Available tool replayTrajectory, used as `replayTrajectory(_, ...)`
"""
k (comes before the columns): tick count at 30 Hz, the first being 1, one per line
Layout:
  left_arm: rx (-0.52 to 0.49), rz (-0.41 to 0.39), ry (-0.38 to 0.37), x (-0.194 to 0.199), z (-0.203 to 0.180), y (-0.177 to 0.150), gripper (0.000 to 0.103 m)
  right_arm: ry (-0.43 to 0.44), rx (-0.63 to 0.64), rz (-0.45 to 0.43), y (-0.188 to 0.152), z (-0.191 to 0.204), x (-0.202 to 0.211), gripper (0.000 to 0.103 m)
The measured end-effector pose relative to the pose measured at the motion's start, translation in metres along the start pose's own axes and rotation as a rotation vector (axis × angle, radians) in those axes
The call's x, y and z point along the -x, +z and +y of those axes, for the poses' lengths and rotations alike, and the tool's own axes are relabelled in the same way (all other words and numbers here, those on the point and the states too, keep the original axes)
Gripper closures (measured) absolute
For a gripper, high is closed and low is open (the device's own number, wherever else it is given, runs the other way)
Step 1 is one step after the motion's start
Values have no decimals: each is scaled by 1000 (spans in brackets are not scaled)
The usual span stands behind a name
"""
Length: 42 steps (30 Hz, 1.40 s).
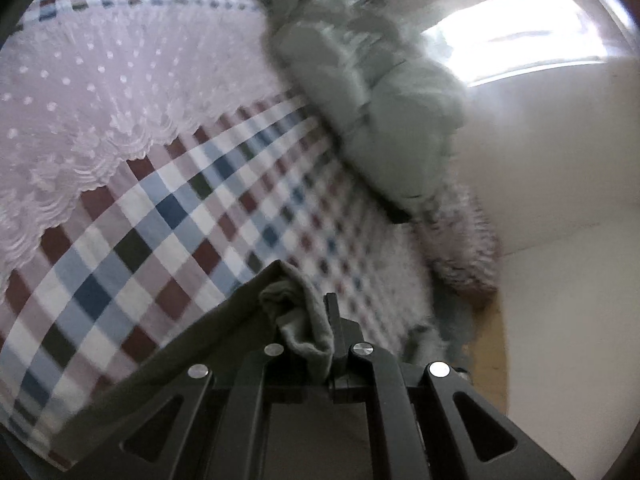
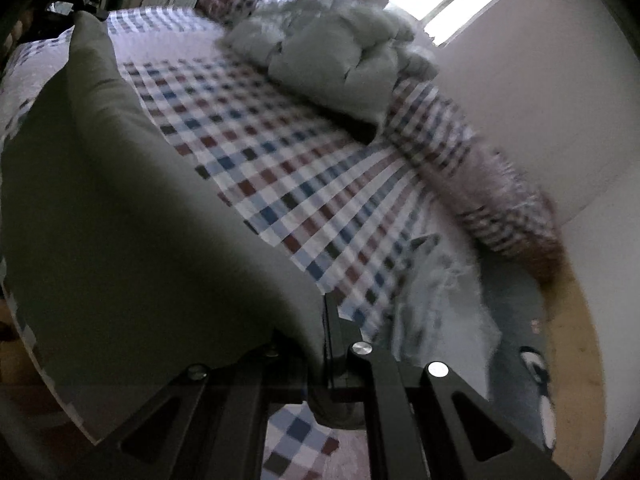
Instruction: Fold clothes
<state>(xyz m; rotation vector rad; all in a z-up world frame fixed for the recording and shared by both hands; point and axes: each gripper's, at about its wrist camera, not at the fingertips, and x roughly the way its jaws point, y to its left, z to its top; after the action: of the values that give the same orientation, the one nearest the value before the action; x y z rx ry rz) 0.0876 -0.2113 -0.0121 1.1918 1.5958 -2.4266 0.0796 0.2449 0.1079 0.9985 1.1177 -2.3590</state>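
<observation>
With both my left tongs (image 1: 320,332) and right tongs (image 2: 324,340) pinched tight on the olive-grey knit garment (image 2: 120,208), I'm holding it stretched above the checked bedspread (image 2: 304,184), ready to fold.

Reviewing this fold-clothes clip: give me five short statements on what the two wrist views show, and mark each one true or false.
1. The left gripper is shut on the olive-grey garment. True.
2. The right gripper hangs open and empty. False: it is shut on the same olive-grey cloth, which drapes across the left of its view.
3. The bed cover is plain white. False: it is checked in blue, dark red and white.
4. A pale pink lace-edged cloth with white dots lies on the bed. True.
5. The grey-green quilted bedding lies neatly folded on the floor. False: it is bunched on the bed, near the wall.
</observation>
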Motion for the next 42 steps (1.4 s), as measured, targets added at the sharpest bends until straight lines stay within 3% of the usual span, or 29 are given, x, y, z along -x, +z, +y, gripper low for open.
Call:
replayTrajectory(5,42,48,120,-60,21,17,99,137,-10,100,9,-10,-71,99)
replayTrajectory(9,45,86,139,-85,36,21,98,240,-59,179,3,-15,-118,99)
replayTrajectory(12,26,103,101,-88,40,23,97,287,-149,198,-4,-28,-138,84)
replayTrajectory(14,4,113,64,-86,41,26,92,261,-219,194,-11,-39,-144,57)
replayTrajectory(15,-5,115,47,-85,41,27,89,246,-251,190,-15,-44,-145,54)
replayTrajectory(20,-81,101,-31,-69,33,25,81,41,-403,170,-35,-64,-138,48)
replayTrajectory(23,-132,69,-48,-55,20,23,68,-1,-474,126,-43,-64,-119,47)
replayTrajectory(25,-162,26,-46,-44,11,22,39,-11,-515,90,-47,-61,-106,46)
replayTrajectory(28,-184,-72,-64,-21,3,25,24,10,-560,26,-46,-49,-88,41)
replayTrajectory(33,-195,-98,-55,1,3,22,24,101,-679,-69,-45,-26,-54,35)
replayTrajectory(38,-317,-96,38,12,12,-11,24,189,-786,-124,-41,10,-41,35)
replayTrajectory(42,-430,-134,102,27,25,-49,24,210,-776,-146,-43,39,-38,35)
